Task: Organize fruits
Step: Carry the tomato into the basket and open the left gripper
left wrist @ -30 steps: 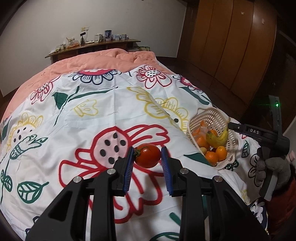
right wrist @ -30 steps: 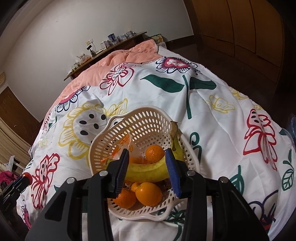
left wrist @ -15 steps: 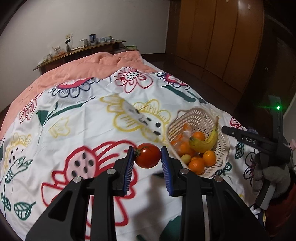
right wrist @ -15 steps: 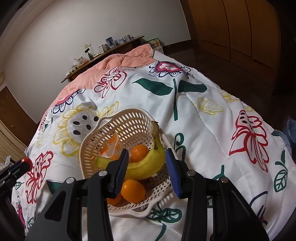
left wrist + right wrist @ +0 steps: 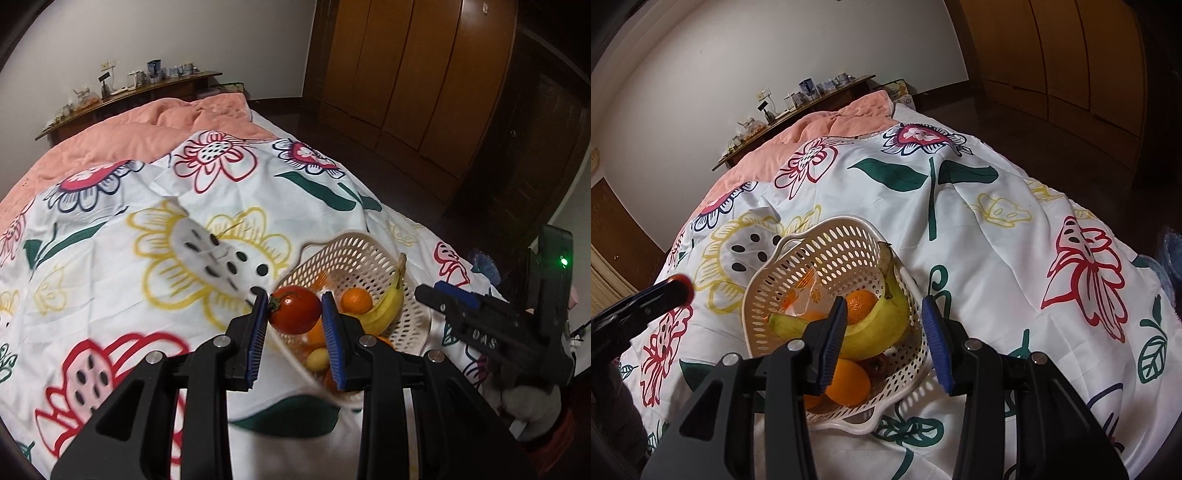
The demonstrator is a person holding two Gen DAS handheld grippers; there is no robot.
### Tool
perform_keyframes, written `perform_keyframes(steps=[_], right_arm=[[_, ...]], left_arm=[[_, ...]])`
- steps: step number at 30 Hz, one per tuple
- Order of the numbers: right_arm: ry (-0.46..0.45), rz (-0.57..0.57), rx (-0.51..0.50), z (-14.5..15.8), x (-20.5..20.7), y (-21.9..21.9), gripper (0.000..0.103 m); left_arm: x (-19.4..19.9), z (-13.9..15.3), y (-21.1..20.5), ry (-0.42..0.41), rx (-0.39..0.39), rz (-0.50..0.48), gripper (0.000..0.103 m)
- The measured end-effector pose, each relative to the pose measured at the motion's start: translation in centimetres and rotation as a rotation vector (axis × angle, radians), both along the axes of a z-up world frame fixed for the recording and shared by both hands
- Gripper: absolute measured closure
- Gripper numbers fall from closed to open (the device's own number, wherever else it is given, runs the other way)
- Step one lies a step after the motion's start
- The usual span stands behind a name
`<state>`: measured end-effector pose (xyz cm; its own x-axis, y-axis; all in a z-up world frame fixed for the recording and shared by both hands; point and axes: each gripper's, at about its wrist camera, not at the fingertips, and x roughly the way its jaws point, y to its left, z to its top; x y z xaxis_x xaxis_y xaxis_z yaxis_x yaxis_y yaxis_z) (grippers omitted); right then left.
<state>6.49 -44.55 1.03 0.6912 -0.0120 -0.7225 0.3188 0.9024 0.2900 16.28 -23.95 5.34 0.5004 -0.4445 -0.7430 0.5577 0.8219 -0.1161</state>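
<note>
My left gripper point(image 5: 294, 317) pinching the tomato point(image 5: 294, 309) above the basket point(image 5: 354, 254), stem pointing left, my right gripper point(image 5: 884, 334) spread, holding nothing, over the basket's banana point(image 5: 875, 328) lying crosswise

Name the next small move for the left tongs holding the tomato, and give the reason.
Probably carry it slightly further over the basket, then lower and open. The left tongs grip the tomato, which seems to be at the basket's near rim rather than over its middle; the banana and oranges fill much of the inside.
</note>
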Motion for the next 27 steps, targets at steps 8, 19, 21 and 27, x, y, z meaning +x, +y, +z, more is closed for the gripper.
perform_keyframes(steps=[8,19,21,27], right_arm=[[-0.013,0.006,-0.01,0.2,-0.1,0.1,0.06],[-0.017,-0.004,-0.002,0.3,-0.4,-0.2,0.06],[-0.018,-0.003,-0.002,0.3,-0.4,-0.2,0.06],[-0.019,-0.004,-0.003,0.4,-0.4,-0.3,0.06]], left_arm=[[0.6,-0.9,-3.8,-0.008,0.026,-0.049,0.073],[0.2,-1.3,-6.2,-0.05,0.073,-0.09,0.073],[0.1,-1.3,-6.4,-0.06,0.081,-0.09,0.073],[-0.2,-1.3,-6.6,-0.085,0.094,-0.09,0.073]])
